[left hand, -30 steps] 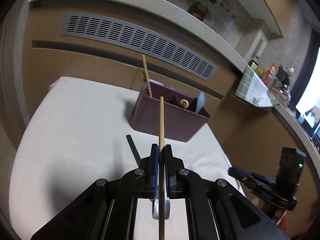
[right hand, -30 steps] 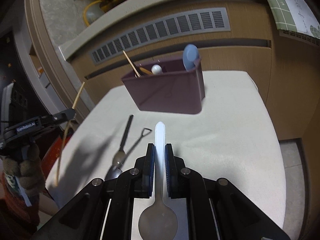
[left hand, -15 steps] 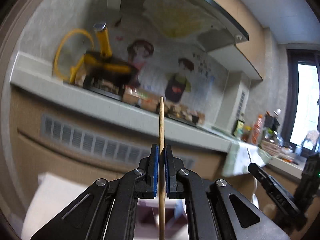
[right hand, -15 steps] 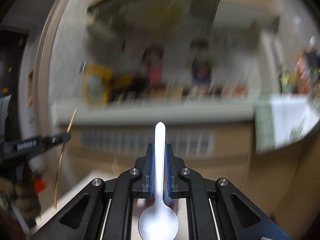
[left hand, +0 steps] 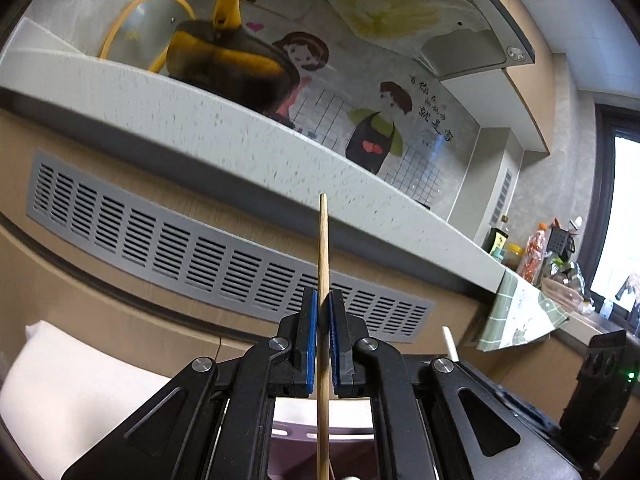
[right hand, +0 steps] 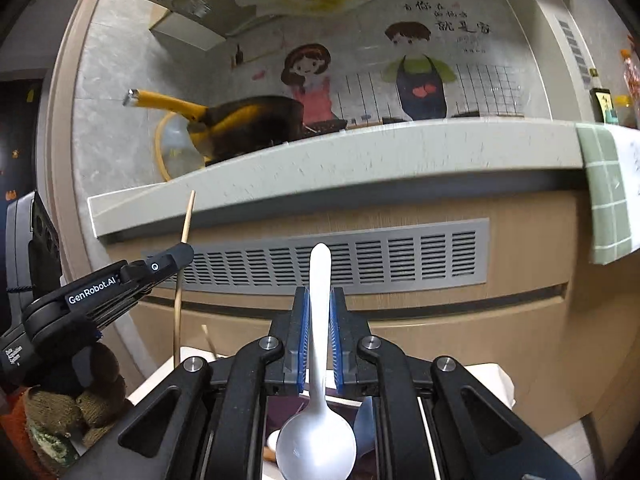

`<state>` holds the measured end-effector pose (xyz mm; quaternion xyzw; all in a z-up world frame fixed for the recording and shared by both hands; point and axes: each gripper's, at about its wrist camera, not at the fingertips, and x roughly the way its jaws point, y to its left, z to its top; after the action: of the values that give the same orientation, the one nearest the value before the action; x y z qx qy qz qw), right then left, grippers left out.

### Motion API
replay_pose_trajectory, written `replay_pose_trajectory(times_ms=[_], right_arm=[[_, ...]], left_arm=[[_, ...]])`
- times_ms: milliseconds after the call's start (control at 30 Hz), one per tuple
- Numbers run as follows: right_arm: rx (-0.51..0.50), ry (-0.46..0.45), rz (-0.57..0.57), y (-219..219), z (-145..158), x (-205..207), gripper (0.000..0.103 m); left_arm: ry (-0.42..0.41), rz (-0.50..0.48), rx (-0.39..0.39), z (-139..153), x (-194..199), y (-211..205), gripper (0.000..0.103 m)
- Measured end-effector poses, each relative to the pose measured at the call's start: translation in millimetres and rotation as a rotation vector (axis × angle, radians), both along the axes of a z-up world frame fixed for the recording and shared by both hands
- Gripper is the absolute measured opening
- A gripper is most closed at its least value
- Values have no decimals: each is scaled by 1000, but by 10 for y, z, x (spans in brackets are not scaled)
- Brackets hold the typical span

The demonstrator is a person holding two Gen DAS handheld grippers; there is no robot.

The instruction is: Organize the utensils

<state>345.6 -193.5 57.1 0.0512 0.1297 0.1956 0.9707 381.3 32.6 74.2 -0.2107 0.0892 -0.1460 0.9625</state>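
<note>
1. Wooden chopstick (left hand: 323, 280): pinched upright in the left gripper (left hand: 323, 340); long axis vertical, tip up.
2. White spoon (right hand: 318, 360): clamped in the right gripper (right hand: 319, 344), handle up, bowl down over the purple holder (right hand: 276, 404).
3. Risk: either utensil could pivot in its narrow pinch and miss its compartment, or strike the chopstick (right hand: 209, 342) already inside.

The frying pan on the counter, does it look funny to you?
Yes. The dark frying pan with the yellow handle sits tipped on the grey speckled counter, handle poking upward, with dark scorch-like patches on its yellow side. A round yellow-rimmed glass lid leans behind it. Nothing looks spilled.
</note>
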Motion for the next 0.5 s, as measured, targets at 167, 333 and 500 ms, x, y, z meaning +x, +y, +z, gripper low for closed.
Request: replay_pose_trajectory(times_ms=[167, 333, 500], right_arm=[[10, 4, 7, 93, -130, 157, 9], [-51, 40, -2, 123, -271, 167, 10], [-76, 69, -41, -78, -313, -51, 12]], left_arm=[[-32, -6, -11, -77, 47, -16, 6], [-39, -57, -13, -273, 42, -3, 38], [80, -23, -28, -390, -115, 154, 39]])
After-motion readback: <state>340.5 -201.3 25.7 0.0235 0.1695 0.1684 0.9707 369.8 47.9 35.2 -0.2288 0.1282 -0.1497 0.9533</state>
